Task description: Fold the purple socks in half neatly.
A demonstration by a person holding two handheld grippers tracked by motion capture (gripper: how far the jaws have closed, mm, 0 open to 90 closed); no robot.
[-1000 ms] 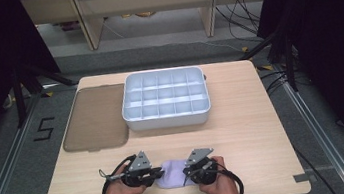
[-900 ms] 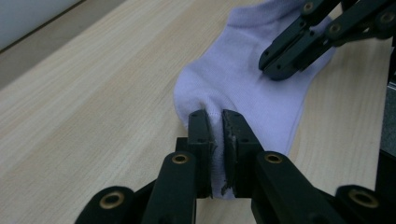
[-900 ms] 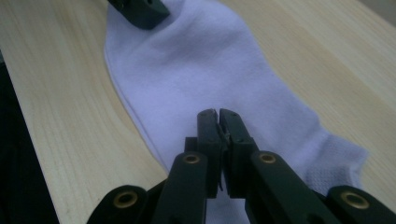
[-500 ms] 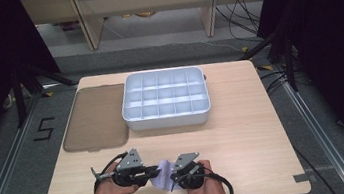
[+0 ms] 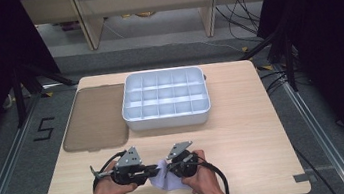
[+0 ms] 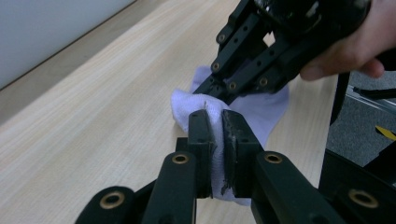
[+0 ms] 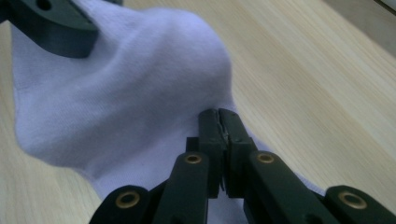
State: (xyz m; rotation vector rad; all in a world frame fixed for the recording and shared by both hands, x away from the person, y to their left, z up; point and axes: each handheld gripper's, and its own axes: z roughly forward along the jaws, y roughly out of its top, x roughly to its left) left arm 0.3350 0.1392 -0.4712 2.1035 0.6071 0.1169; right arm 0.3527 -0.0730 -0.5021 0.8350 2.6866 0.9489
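A pale lilac-white cloth (image 5: 164, 180) hangs bunched between my two grippers near the table's front edge. My left gripper (image 5: 153, 172) is shut on one fold of it; in the left gripper view the cloth (image 6: 268, 105) is pinched between the left gripper (image 6: 216, 116) jaws. My right gripper (image 5: 170, 170) is shut on another edge and has just closed tighter. In the right gripper view the right gripper (image 7: 218, 114) grips the cloth (image 7: 126, 93), which rises as a soft hump. The right gripper (image 6: 208, 88) shows close ahead in the left gripper view.
A white compartment tray (image 5: 168, 118) stands at the middle back of the wooden table (image 5: 250, 132). A flat brown translucent lid (image 5: 94, 118) lies to its left. Dark floor and metal rails surround the table.
Both hands have shifted a little to the left, the right one more, so the grippers stand closer together. The cloth between them is more bunched.
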